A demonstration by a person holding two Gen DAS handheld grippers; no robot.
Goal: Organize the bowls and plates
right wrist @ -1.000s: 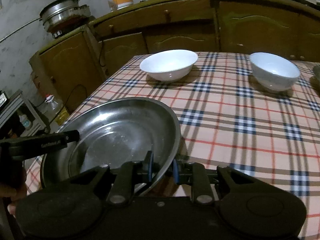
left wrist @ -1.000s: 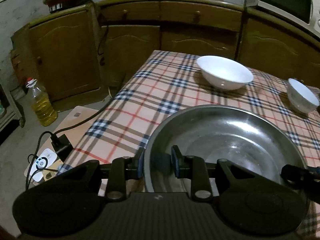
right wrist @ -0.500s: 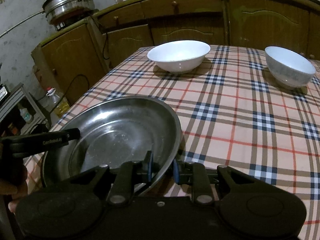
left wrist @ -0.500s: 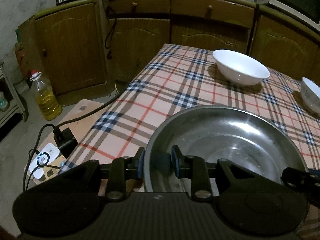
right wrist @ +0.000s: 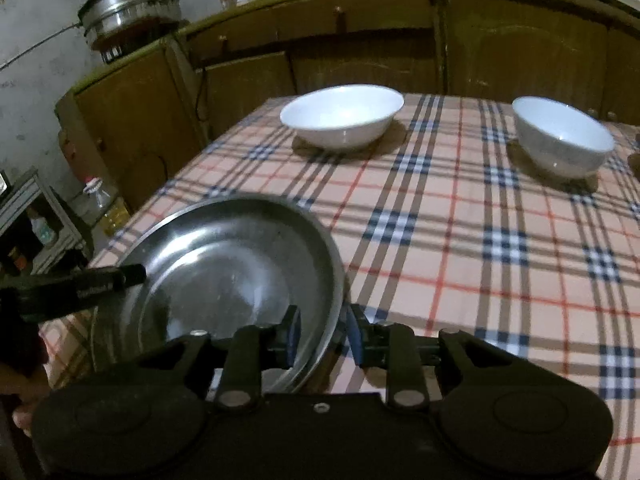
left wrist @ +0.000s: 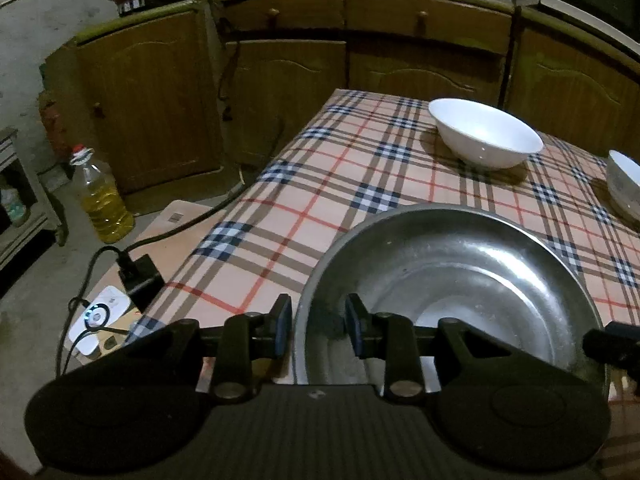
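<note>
A large steel basin (left wrist: pixel 452 276) sits on the near left part of the plaid table; it also shows in the right wrist view (right wrist: pixel 228 268). My left gripper (left wrist: pixel 318 326) straddles its near left rim, jaws slightly apart around it. My right gripper (right wrist: pixel 324 334) straddles the near right rim the same way. A wide white bowl (left wrist: pixel 484 138) (right wrist: pixel 342 114) stands at the far side of the table. A smaller, deeper white bowl (left wrist: pixel 626 182) (right wrist: pixel 562 142) stands to its right.
The plaid tablecloth (right wrist: pixel 460 232) covers the table. Brown cabinets (left wrist: pixel 288 80) run behind it. On the floor at the left are an oil bottle (left wrist: pixel 102 194), a power strip with cables (left wrist: pixel 136 274) and a white device (left wrist: pixel 98 318).
Both grippers and the basin have shifted a little across the table, and both views have tilted, so the bowls sit lower in the left view. Both grips are unchanged.
</note>
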